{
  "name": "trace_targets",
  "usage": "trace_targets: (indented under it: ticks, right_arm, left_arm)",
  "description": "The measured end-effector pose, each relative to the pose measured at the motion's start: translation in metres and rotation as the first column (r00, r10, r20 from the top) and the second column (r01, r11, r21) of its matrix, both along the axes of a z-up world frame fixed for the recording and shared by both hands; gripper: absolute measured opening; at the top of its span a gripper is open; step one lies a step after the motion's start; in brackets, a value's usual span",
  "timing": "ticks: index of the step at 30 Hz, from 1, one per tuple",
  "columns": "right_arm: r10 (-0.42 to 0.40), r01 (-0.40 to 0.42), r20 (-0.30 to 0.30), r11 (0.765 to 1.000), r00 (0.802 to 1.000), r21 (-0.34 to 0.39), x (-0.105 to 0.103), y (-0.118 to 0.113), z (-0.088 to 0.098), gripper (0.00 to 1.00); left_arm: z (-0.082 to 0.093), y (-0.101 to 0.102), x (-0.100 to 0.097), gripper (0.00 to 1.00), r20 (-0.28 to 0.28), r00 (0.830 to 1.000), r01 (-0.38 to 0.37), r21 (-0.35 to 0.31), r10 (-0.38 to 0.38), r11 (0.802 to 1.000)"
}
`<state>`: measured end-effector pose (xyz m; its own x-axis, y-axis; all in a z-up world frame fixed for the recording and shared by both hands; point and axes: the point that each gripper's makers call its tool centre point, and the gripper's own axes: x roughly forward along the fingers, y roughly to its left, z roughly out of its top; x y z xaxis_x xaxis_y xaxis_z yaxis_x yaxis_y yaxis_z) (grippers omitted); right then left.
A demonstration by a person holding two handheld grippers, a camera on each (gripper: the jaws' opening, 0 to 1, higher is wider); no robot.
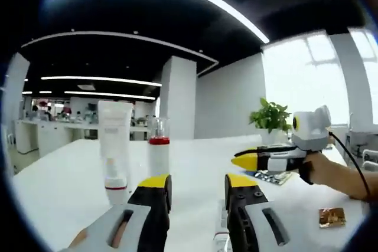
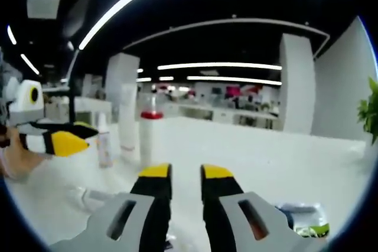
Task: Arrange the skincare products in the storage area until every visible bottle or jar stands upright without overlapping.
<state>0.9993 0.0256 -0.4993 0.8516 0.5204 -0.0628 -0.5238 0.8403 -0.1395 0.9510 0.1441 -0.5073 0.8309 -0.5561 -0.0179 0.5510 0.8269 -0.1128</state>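
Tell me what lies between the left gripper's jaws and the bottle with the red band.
Nothing: in the left gripper view, bare white table separates the left gripper from the red-banded bottle, just beyond its left jaw.

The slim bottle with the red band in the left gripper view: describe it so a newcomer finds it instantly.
Start at the white table, just ahead of the left gripper. Two upright containers stand there side by side: a tall white tube and, to its right, the slim bottle. The bottle alone has a clear cap over a red band; the tube is wider and taller.
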Motion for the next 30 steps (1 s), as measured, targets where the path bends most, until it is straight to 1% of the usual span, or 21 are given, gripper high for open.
trace_targets:
  ticks: [1,3,4,6,7,8,9,11,14,15,16,20,21,22,25,27,28,30]
  right_arm:
    - [0.001,-0.001,0.001,1.0,1.0,0.003,0.0,0.0,0.0,0.18]
    - [0.005,-0.005,-0.001,1.0,1.0,0.01,0.0,0.0,0.001,0.18]
    - [0.006,-0.006,-0.001,1.0,1.0,0.014,0.0,0.0,0.001,0.18]
    - [0.005,-0.005,0.003,1.0,1.0,0.019,0.0,0.0,0.003,0.18]
    - [0.005,-0.005,0.003,1.0,1.0,0.024,-0.001,-0.001,0.004,0.18]
    - [0.005,-0.005,0.005,1.0,1.0,0.029,-0.001,-0.001,0.005,0.19]
    - [0.004,-0.004,0.008,0.999,1.0,0.032,-0.001,-0.002,0.006,0.19]
    - [0.002,-0.002,0.011,0.999,1.0,0.034,-0.001,-0.002,0.007,0.19]
    - [0.001,-0.001,0.016,0.999,1.0,0.048,-0.001,-0.004,0.01,0.19]
    - [0.001,-0.001,0.017,0.999,1.0,0.052,-0.001,-0.004,0.011,0.18]
    - [0.0,-0.001,0.017,0.999,1.0,0.053,-0.002,-0.004,0.012,0.18]
    - [-0.001,0.0,0.018,0.999,1.0,0.051,-0.002,-0.004,0.012,0.18]
    - [0.0,-0.001,0.019,0.999,1.0,0.051,-0.002,-0.004,0.012,0.18]
    - [0.0,-0.001,0.018,0.999,1.0,0.049,-0.002,-0.004,0.012,0.18]
    - [0.0,-0.001,0.016,0.999,1.0,0.047,-0.002,-0.004,0.012,0.18]
    - [0.0,0.0,0.015,0.999,1.0,0.046,-0.002,-0.004,0.012,0.18]
    - [0.0,-0.001,0.015,0.999,1.0,0.046,-0.002,-0.004,0.012,0.18]
    - [0.001,-0.001,0.013,0.999,1.0,0.044,-0.002,-0.004,0.012,0.17]
  left_arm:
    - [-0.005,-0.002,0.0,0.37,-0.031,0.999,0.01,0.002,-0.01,1.0]
    - [-0.008,-0.005,0.0,0.37,-0.04,0.999,0.018,0.006,-0.018,1.0]
    - [-0.012,-0.008,0.0,0.37,-0.056,0.998,0.033,0.02,-0.031,0.999]
    - [-0.026,-0.013,-0.002,0.38,-0.112,0.992,0.064,0.069,-0.056,0.996]
    - [-0.03,-0.017,-0.003,0.38,-0.127,0.989,0.079,0.076,-0.069,0.994]
    - [-0.03,-0.018,-0.002,0.38,-0.124,0.99,0.078,0.075,-0.069,0.994]
    - [-0.034,-0.021,-0.003,0.38,-0.137,0.988,0.089,0.082,-0.078,0.993]
    - [-0.042,-0.024,-0.007,0.38,-0.182,0.978,0.117,0.098,-0.098,0.988]
    - [-0.046,-0.027,-0.007,0.38,-0.195,0.975,0.131,0.103,-0.109,0.986]
    - [-0.048,-0.028,-0.007,0.38,-0.207,0.972,0.139,0.104,-0.116,0.985]
    - [-0.05,-0.029,-0.009,0.38,-0.23,0.965,0.154,0.102,-0.127,0.983]
    - [-0.053,-0.029,-0.011,0.38,-0.269,0.953,0.165,0.072,-0.14,0.984]
    - [-0.058,-0.028,-0.013,0.38,-0.298,0.943,0.178,0.082,-0.146,0.981]
    - [-0.061,-0.028,-0.014,0.38,-0.316,0.937,0.186,0.095,-0.148,0.978]
    - [-0.067,-0.026,-0.013,0.39,-0.341,0.927,0.212,0.139,-0.154,0.967]
    - [-0.073,-0.024,-0.015,0.39,-0.381,0.912,0.227,0.162,-0.152,0.96]
    - [-0.076,-0.023,-0.017,0.4,-0.396,0.904,0.247,0.184,-0.159,0.951]
    - [-0.077,-0.023,-0.018,0.4,-0.387,0.909,0.248,0.208,-0.154,0.946]
